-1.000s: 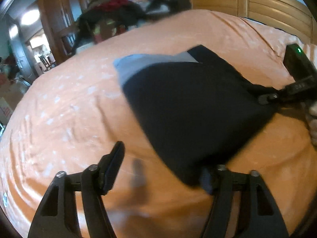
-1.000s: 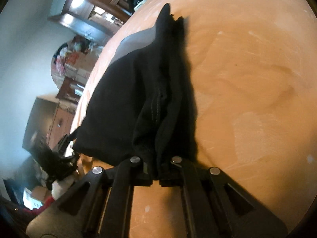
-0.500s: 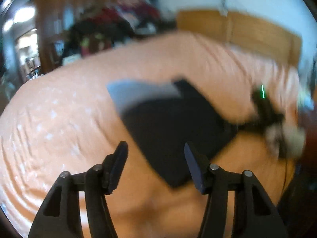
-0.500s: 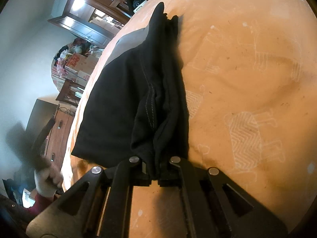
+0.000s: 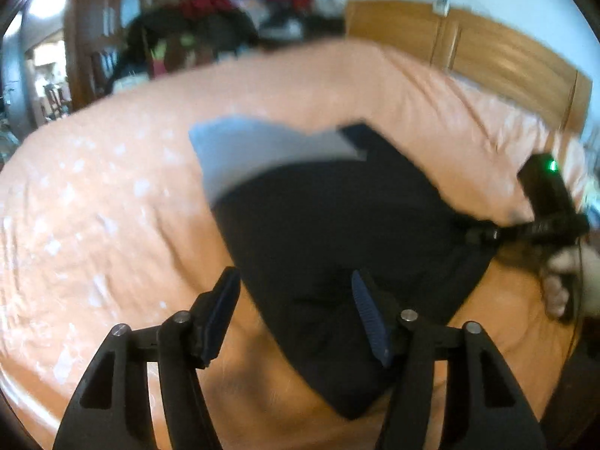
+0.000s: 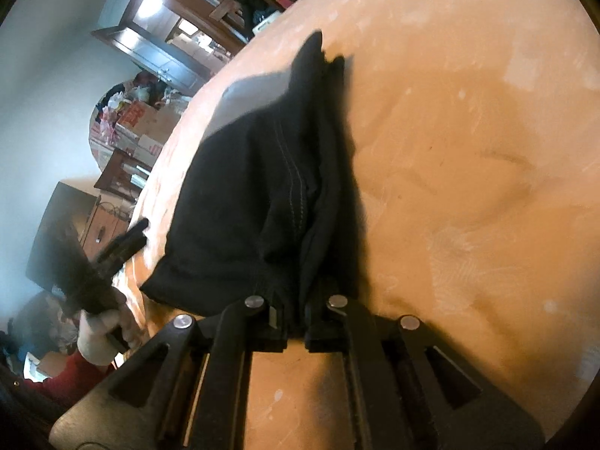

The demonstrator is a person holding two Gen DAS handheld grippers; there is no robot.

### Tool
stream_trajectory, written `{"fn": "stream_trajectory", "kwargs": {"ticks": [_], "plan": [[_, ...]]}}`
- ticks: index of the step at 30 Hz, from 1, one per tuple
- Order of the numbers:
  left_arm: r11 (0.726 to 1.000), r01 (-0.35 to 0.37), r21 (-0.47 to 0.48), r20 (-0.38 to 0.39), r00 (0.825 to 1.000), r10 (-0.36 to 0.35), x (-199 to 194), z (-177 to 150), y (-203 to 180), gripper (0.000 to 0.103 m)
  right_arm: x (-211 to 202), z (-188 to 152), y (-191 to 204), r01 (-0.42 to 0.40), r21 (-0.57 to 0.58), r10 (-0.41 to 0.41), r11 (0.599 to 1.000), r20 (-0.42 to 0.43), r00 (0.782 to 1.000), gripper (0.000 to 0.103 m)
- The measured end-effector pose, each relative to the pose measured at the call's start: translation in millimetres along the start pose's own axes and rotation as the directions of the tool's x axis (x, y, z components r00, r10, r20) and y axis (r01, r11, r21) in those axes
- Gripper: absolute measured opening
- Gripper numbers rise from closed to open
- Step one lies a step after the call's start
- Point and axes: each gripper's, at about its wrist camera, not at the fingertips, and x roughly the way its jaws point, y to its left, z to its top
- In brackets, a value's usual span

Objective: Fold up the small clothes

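Note:
A small black garment (image 5: 337,232) with a grey waistband (image 5: 255,153) lies spread on the orange bed (image 5: 93,206). My left gripper (image 5: 296,311) is open just above the garment's near edge, the cloth showing between its fingers, which grip nothing. In the left wrist view my right gripper (image 5: 476,234) pinches the garment's right corner. The right wrist view shows that gripper (image 6: 296,322) shut on the bunched black garment (image 6: 243,206). My left gripper (image 6: 138,230) appears there at the garment's far left corner, held by a hand (image 6: 101,330).
A wooden headboard (image 5: 487,48) borders the bed at the back right. A heap of clothes (image 5: 225,11) lies beyond the far edge. Cardboard boxes (image 6: 138,120) and wooden furniture stand past the bed's left side. Bare orange sheet (image 6: 468,150) stretches right of the garment.
My left gripper pulled back from the garment's near corner, then came close over its near edge again, open throughout. The right gripper kept its hold on the cloth.

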Motion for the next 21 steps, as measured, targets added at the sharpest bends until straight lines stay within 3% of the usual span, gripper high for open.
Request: {"fn": "stream_trajectory", "kwargs": {"ticks": [1,2,6,8,9,11,13,15,16,18,19,21], "plan": [[1.000,0.009,0.027,-0.073,0.997,-0.007,18,-9,-4,0.077,1,0,0,0.007,-0.001,-0.007,1.000,-0.005,1.000,0.004],[0.999,0.030,0.035,-0.192,0.981,-0.023,47,-24,-7,0.077,3,-2,-1,0.023,-0.002,-0.023,1.000,-0.018,1.000,0.004],[0.992,0.110,-0.061,-0.153,0.981,-0.118,37,-16,13,0.078,-5,-4,6,0.119,-0.038,-0.120,0.992,-0.012,0.993,0.010],[0.988,0.122,-0.097,-0.105,0.986,-0.132,19,-12,19,0.075,-18,-2,19,0.187,-0.080,-0.188,0.979,0.004,0.982,0.033],[0.986,0.130,-0.108,-0.070,0.988,-0.138,8,-9,21,0.074,-25,-1,27,0.214,-0.103,-0.213,0.971,0.026,0.977,0.038],[0.985,0.138,-0.102,0.006,0.990,-0.138,-8,-2,20,0.074,-45,4,50,0.279,-0.148,-0.262,0.949,0.123,0.957,0.054],[0.990,0.116,-0.080,0.045,0.993,-0.113,-11,5,22,0.074,-48,15,75,0.289,-0.195,-0.251,0.937,0.199,0.947,0.053],[0.990,0.106,-0.088,0.018,0.994,-0.105,6,4,18,0.075,-18,30,104,0.242,-0.280,-0.197,0.929,0.182,0.963,0.045],[0.989,0.106,-0.100,-0.006,0.994,-0.107,18,3,17,0.074,5,37,114,0.209,-0.311,-0.171,0.927,0.143,0.975,0.036],[0.991,0.098,-0.089,-0.061,0.993,-0.104,41,-2,12,0.074,59,43,131,0.151,-0.378,-0.152,0.913,0.027,0.988,0.030],[0.992,0.097,-0.086,-0.058,0.993,-0.102,43,-3,13,0.075,82,44,133,0.142,-0.398,-0.167,0.906,-0.028,0.986,0.027],[0.987,0.114,-0.116,-0.048,0.992,-0.120,43,-4,19,0.075,109,48,123,0.175,-0.416,-0.229,0.892,-0.084,0.970,0.011]]}}
